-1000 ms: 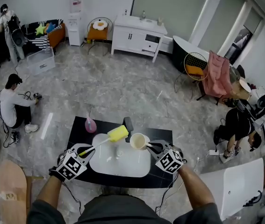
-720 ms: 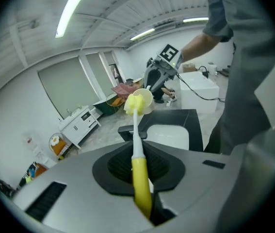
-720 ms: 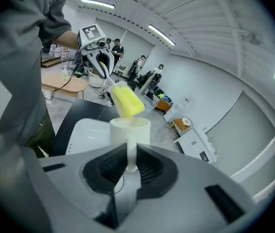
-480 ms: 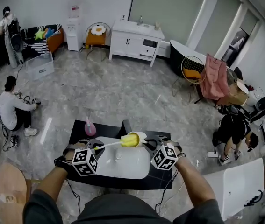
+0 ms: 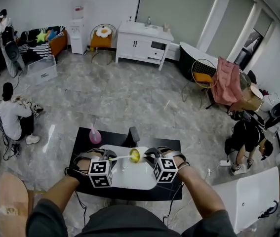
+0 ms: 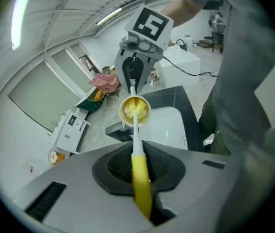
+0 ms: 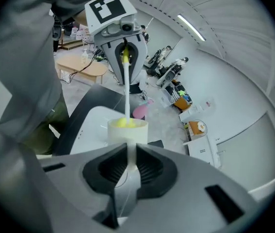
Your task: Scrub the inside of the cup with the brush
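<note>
left tongs (image 6: 138, 162): clamped tight on the yellow grip of the brush (image 7: 126, 93), no gap showing. holding it far back on the grip leaves the thin white stem free to reach forward.

right tongs (image 7: 127, 165): nearly shut, pinching the cup (image 5: 135, 155) by its thin white handle. that leaves the mouth clear of your pads.

cup: held between your two tongs, over the white tray (image 5: 130, 177) on the black desk (image 5: 172, 142). i cannot tell whether it is touching the tray. its mouth faces the left tongs, so the stem runs straight in. the yellow sponge head sits inside the cup, filling much of it.

judgement: scrubbing stage. the handle pinch is narrow, so a hard push could twist the cup.

pink bottle (image 5: 95, 134): far left on the desk, apart.
</note>
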Tool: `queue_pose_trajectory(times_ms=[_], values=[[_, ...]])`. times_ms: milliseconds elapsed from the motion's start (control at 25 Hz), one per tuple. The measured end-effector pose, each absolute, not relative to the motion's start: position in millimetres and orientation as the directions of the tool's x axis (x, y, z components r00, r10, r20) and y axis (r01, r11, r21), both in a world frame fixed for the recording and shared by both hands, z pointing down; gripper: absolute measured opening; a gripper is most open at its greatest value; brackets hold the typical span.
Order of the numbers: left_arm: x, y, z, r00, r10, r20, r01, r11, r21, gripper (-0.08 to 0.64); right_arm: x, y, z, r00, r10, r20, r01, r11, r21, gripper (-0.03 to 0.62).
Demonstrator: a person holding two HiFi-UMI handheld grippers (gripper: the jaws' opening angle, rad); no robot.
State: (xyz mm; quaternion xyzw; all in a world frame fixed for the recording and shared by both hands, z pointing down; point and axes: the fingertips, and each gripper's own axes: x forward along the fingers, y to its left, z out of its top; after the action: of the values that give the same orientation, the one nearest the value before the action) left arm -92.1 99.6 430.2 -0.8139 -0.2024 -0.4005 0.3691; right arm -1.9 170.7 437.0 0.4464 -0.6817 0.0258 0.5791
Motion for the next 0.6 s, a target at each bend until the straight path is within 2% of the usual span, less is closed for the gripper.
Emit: queue_pose_trajectory(times_ms=[440,600], values=[[-93,70,434,0.57,0.01,0.822,0.621,-0.66,-0.423,0.031,5,164,415,0.07,-0.611,0.789,-0.664,0.562,0.494,0.048],[-100,86,442,0.566,0.066,0.821,0.625,-0.684,-0.376,0.032,11,165,416,0.077,-0.592,0.802,-0.663,0.57,0.485,0.048]])
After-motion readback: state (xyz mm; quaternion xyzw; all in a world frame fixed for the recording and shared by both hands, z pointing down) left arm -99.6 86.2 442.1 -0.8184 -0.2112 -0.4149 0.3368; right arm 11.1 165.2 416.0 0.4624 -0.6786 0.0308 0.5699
